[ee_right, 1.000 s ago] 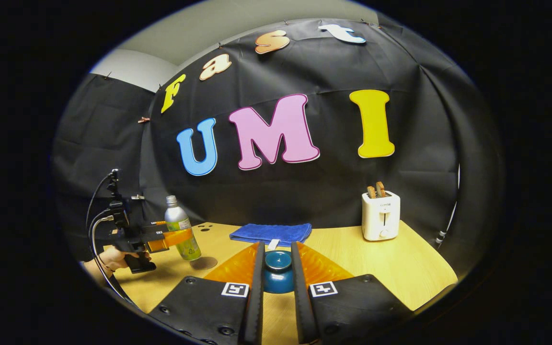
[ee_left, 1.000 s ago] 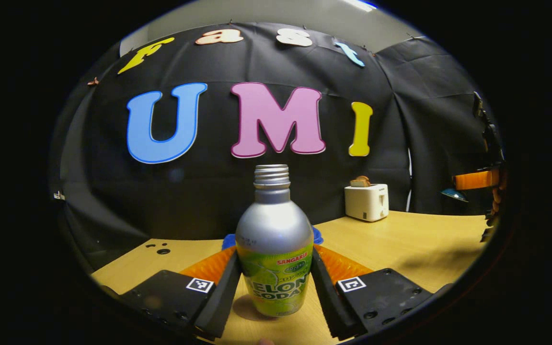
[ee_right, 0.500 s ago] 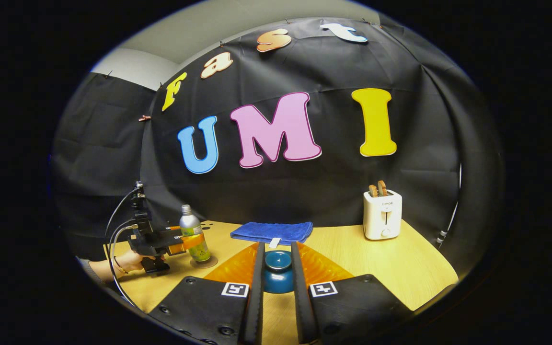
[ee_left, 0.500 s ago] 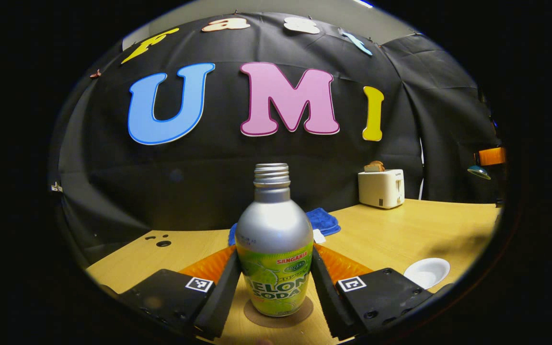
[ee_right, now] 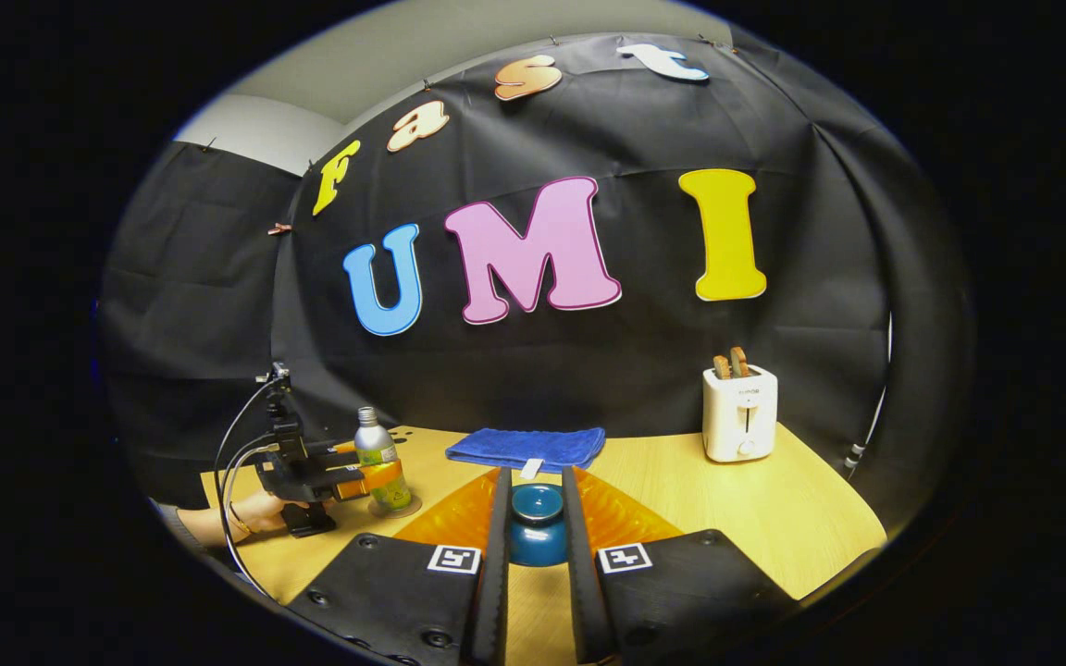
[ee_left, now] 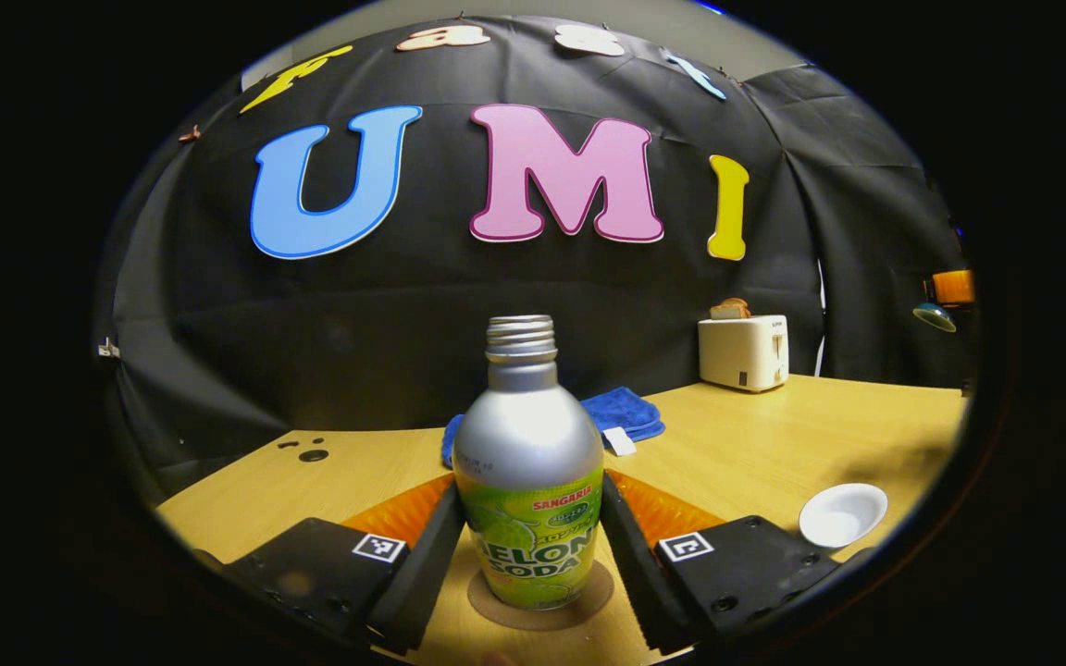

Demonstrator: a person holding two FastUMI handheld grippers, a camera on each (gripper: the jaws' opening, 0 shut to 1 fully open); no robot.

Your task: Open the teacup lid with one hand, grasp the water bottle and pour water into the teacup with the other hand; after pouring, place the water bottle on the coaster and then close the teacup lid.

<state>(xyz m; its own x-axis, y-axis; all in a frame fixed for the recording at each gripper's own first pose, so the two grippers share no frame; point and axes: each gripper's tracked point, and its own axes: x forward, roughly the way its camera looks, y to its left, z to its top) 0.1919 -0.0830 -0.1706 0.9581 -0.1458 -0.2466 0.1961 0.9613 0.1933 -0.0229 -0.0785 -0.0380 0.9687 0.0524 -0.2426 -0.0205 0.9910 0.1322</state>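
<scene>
The bottle (ee_left: 528,481) stands upright on the round coaster (ee_left: 588,597) on the worktop (ee_left: 755,444), with the left claw (ee_left: 528,546) held level and clamped on its labelled belly (a hand (ee_right: 255,513) grips it from behind in the right gripper view). The right claw (ee_right: 535,546) is held aloft, level, closed on the blue teacup lid (ee_right: 536,525). The left gripper view adds a white cup (ee_left: 841,514); both views show a blue towel (ee_right: 526,448) and a toaster (ee_right: 738,412).

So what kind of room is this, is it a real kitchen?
Probably not a real kitchen: it looks like a staged booth. Black cloth hangs as the wall behind a wooden table, and kitchen props sit on it: a toaster with bread and a folded blue towel.
</scene>
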